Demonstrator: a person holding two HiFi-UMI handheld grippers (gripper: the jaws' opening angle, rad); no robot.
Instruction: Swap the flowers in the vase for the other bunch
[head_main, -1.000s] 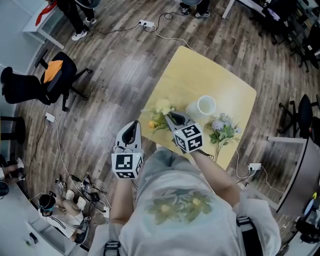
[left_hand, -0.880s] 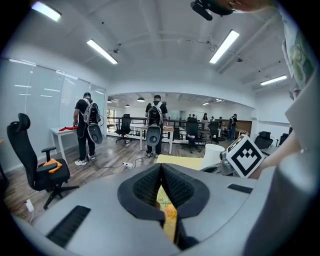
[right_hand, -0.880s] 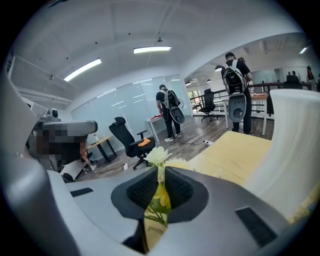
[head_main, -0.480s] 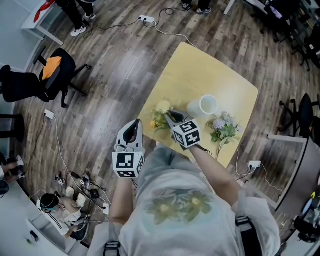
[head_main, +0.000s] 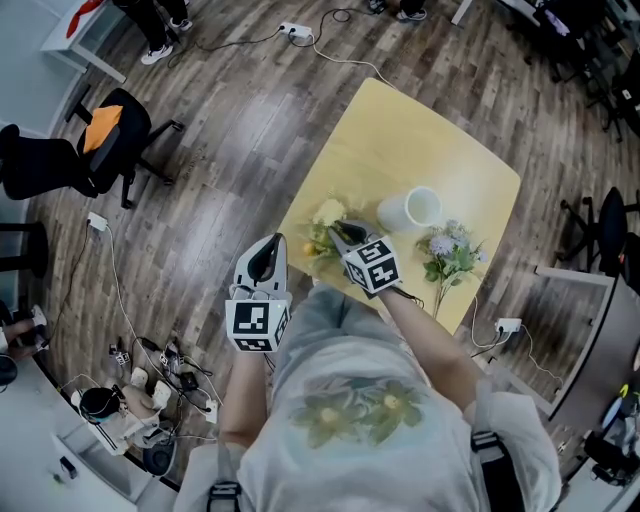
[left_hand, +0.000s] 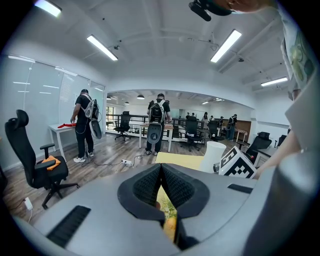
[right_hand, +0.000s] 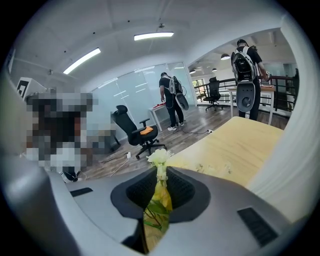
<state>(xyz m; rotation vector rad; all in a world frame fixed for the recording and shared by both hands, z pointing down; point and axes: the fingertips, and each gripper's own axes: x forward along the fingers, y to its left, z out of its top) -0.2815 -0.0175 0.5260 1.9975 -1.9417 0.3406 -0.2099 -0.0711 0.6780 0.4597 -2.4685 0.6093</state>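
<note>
Right gripper view: right hand-held gripper (right_hand: 159, 172) pinches the yellow bunch (right_hand: 159, 195) just beside the vase (head_main: 415, 208) (lilac bunch (head_main: 445, 252) on the vase's other side); left hand-held gripper (left_hand: 161, 169) closed, empty.

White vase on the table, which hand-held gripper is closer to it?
Right. The right hand-held gripper grips the yellow flower bunch right beside the white vase; the left hand-held gripper, shut, hangs off the table's edge, farther back.
</note>
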